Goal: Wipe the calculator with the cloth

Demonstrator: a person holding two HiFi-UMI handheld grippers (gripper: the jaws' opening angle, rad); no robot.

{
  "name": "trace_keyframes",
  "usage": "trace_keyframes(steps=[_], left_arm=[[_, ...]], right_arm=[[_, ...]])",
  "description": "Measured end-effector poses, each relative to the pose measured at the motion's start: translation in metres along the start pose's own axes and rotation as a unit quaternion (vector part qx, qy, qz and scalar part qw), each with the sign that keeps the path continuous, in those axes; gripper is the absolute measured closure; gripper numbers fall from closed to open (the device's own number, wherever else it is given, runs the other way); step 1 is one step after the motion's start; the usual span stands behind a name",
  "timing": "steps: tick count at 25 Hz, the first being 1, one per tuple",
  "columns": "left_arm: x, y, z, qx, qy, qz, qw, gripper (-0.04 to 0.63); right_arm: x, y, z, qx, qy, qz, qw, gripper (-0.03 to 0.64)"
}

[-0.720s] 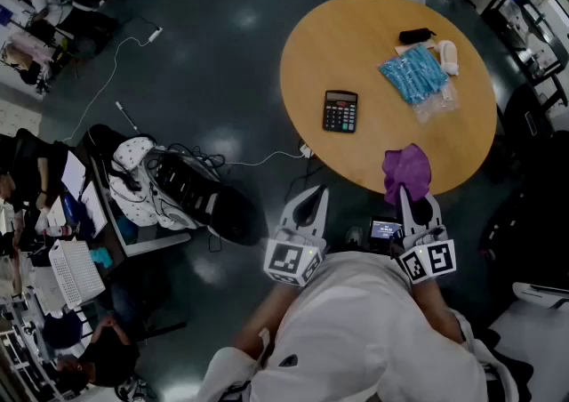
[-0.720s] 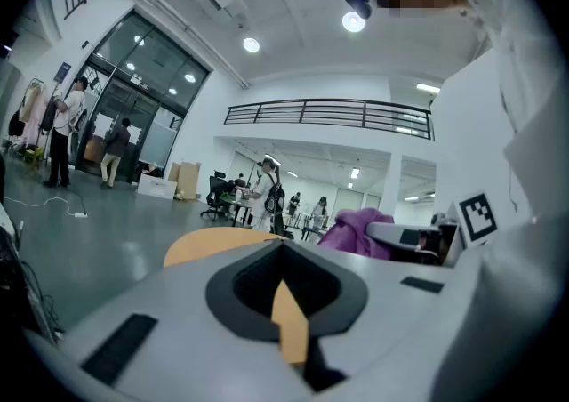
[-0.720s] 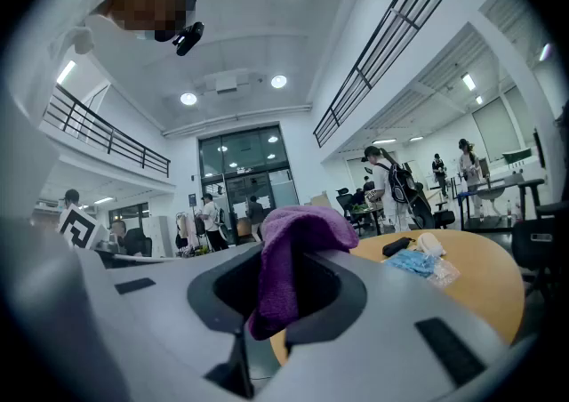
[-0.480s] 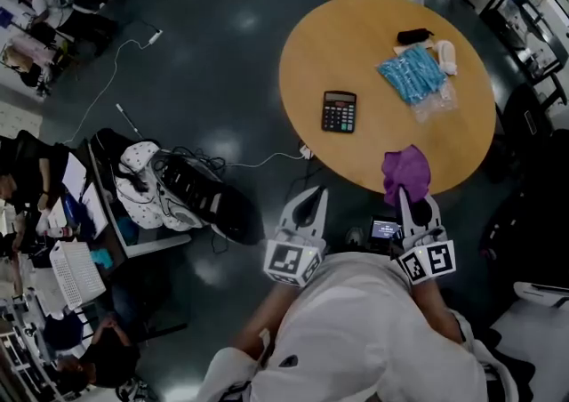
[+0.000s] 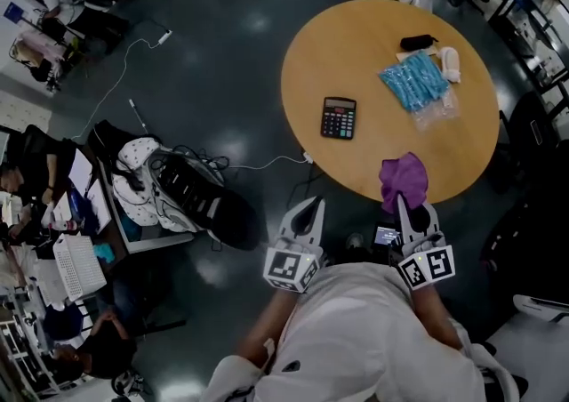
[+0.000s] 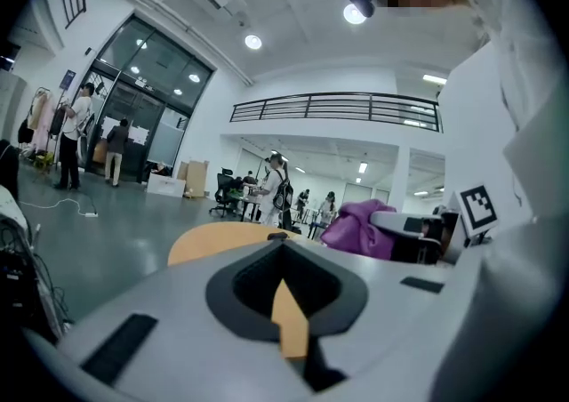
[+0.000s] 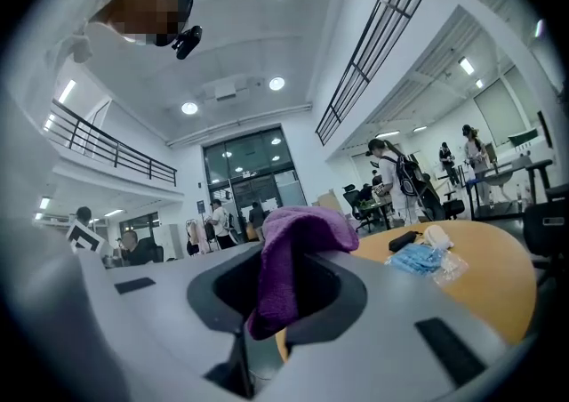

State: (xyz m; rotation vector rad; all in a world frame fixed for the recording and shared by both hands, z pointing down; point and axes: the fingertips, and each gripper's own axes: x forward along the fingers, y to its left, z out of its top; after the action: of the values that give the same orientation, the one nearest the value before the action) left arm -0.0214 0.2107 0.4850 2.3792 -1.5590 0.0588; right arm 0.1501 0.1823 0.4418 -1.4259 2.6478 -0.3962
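Observation:
A black calculator [image 5: 339, 117] lies on the round wooden table [image 5: 356, 44], towards its left side. My right gripper [image 5: 404, 201] is shut on a purple cloth [image 5: 404, 180], which bunches over its tips at the table's near edge; the cloth [image 7: 293, 253] hangs between the jaws in the right gripper view. My left gripper [image 5: 308, 205] is shut with nothing in it, held over the floor left of the table's near edge. In the left gripper view the table top [image 6: 213, 238] and the cloth [image 6: 360, 229] show ahead.
A blue packet [image 5: 413, 78], a clear bag [image 5: 437, 107], a white object [image 5: 450, 62] and a black case [image 5: 416, 41] lie on the table's far right. On the floor at the left are a black bag [image 5: 200, 194], cables and cluttered desks. Chairs stand to the right of the table.
The view has shifted slightly, so the table and grippers sit a little lower in the picture. Both grippers keep their places relative to the table, the cloth still in the right one.

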Motion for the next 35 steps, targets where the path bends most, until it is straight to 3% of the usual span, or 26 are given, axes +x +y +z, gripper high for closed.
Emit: trace_keyframes(steps=[6, 14, 18, 22, 24, 25, 26, 27, 32, 35], left_arm=[[0.028, 0.027, -0.026, 0.015, 0.031, -0.003, 0.9994, 0.589], [0.141, 0.135, -0.044, 0.055, 0.096, -0.065, 0.9917, 0.589], [0.201, 0.180, -0.062, 0.090, 0.157, -0.145, 0.9727, 0.589], [0.261, 0.212, -0.068, 0.085, 0.186, -0.214, 0.9553, 0.589], [0.278, 0.217, -0.071, 0.070, 0.218, -0.251, 0.9405, 0.578], [0.285, 0.219, -0.075, 0.066, 0.239, -0.266, 0.9315, 0.538], [0.295, 0.221, -0.083, 0.066, 0.259, -0.277, 0.9228, 0.474], [0.309, 0.224, -0.093, 0.068, 0.276, -0.284, 0.9158, 0.453], [0.387, 0.232, -0.150, 0.057, 0.311, -0.305, 0.8982, 0.423], [0.401, 0.228, -0.173, 0.057, 0.342, -0.330, 0.8781, 0.396]], right_arm=[[0.024, -0.020, -0.004, -0.026, 0.009, 0.019, 0.999, 0.546], [0.100, -0.041, -0.013, -0.026, 0.031, -0.029, 0.999, 0.546], [0.143, -0.046, -0.017, -0.013, 0.047, -0.073, 0.996, 0.546], [0.173, -0.050, -0.015, -0.008, 0.056, -0.100, 0.993, 0.546], [0.179, -0.049, -0.010, 0.002, 0.068, -0.114, 0.991, 0.546], [0.181, -0.050, -0.008, 0.008, 0.075, -0.120, 0.990, 0.546], [0.183, -0.053, -0.008, 0.012, 0.081, -0.125, 0.989, 0.546], [0.185, -0.060, -0.012, 0.015, 0.087, -0.127, 0.988, 0.546], [0.198, -0.111, -0.050, 0.022, 0.109, -0.123, 0.986, 0.546], [0.198, -0.124, -0.061, 0.030, 0.122, -0.123, 0.984, 0.546]])
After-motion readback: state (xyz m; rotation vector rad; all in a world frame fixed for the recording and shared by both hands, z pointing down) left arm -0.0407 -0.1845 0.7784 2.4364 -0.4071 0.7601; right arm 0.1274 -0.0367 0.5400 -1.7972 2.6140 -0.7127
